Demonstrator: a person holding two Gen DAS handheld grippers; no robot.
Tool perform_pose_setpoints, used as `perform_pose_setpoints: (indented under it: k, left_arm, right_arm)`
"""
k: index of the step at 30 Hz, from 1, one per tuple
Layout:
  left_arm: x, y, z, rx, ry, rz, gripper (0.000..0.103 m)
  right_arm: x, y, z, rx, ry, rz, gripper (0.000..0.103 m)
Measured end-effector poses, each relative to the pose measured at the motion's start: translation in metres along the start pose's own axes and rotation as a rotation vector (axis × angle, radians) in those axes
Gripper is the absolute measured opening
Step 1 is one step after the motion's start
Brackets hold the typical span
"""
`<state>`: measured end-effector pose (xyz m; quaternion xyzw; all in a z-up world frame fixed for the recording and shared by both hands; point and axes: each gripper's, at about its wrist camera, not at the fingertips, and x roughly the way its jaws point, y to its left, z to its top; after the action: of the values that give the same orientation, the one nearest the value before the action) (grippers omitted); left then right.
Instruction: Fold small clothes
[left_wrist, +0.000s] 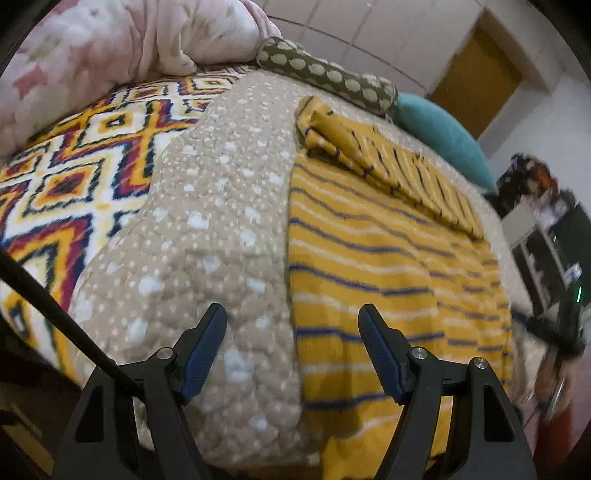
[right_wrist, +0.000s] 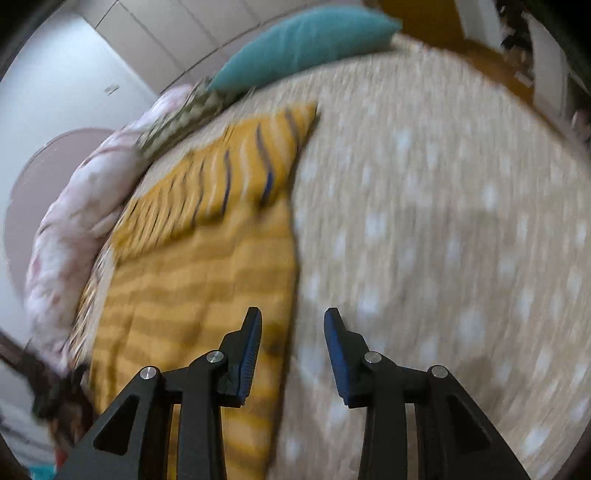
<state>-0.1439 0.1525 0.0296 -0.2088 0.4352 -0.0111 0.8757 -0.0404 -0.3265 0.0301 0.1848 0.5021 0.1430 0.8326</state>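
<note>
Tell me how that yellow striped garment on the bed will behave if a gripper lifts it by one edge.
The yellow striped garment looks like soft knit lying flat on the beige dotted bedspread, so it will probably droop rather than hold its shape. Its folded-over sleeve may fall open. It seems light, and likelier to drag and bunch than slide.

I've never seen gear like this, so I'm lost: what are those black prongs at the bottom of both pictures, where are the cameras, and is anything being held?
Each picture comes from a camera mounted on a hand-held gripper that a person carries, looking along its two fingers. The left hand-held gripper and right hand-held gripper are both open and hold nothing. Below them, a yellow striped garment, partly folded, lies on a beige dotted bedspread. A teal pillow sits at the far edge. The right view is motion-blurred.
</note>
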Motion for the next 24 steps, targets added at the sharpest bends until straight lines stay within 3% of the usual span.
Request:
perform_pose_setpoints:
  k: [4,8,12,15,18,24]
  left_arm:
    - [0.012,0.001,0.011,-0.06,0.036,-0.123,0.072]
    - [0.017,-0.01,0.003,-0.076,0.059,-0.203,0.071]
    - [0.012,-0.016,-0.018,-0.079,0.054,-0.235,0.055]
    - [0.004,-0.007,-0.033,-0.143,0.065,-0.299,0.041]
    - [0.002,0.003,-0.046,-0.21,0.1,-0.363,0.03]
    - [-0.003,-0.012,-0.067,-0.165,0.103,-0.338,0.03]
  right_arm:
    - [-0.006,0.001,-0.041,-0.001,-0.022,0.068,0.04]
    - [0.003,0.007,-0.062,0.066,0.01,0.255,0.041]
    - [0.011,0.014,-0.075,0.1,0.013,0.333,0.041]
    - [0.013,0.017,-0.086,0.143,0.023,0.429,0.041]
    - [0.013,0.018,-0.099,0.157,0.022,0.456,0.041]
    - [0.01,0.023,-0.124,0.147,0.057,0.485,0.041]
